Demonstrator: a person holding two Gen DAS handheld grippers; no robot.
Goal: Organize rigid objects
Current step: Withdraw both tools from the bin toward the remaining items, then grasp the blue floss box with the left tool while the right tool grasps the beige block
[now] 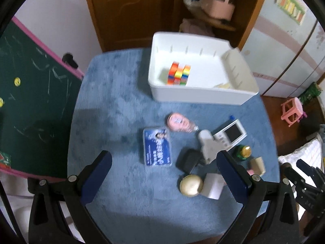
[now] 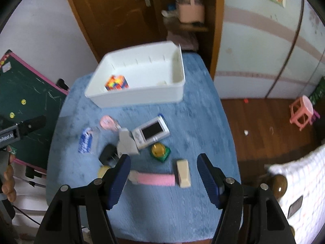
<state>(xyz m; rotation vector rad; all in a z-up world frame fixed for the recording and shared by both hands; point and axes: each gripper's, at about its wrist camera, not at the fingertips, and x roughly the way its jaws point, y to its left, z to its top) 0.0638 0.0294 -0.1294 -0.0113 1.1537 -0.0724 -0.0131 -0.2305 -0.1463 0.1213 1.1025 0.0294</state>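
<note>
Both claws wide and empty over the clutter; only the colour cube [image 1: 179,73] sits in the white bin [image 1: 195,95] so far.

Left claw [image 1: 164,174] hangs above the blue card case [image 1: 157,146] at centre of the blue counter [image 1: 113,109]; bin at 12 o'clock. Right claw [image 2: 163,180] straddles the pink bar [image 2: 156,179] and cream block [image 2: 183,173]. At 11 o'clock of it lie the handheld screen [image 2: 151,133], grey gadget [image 2: 127,143], black plug [image 2: 108,154] and green-gold bottle [image 2: 160,152], some touching. Risk: pieces lie tight, so closing pads may catch two at once or knock a neighbour; the soft cover could snag a fingertip. Writing: white print on the card case is too blurred to read; lettering on the other claw's body reads partly "Robot.AI".
</note>
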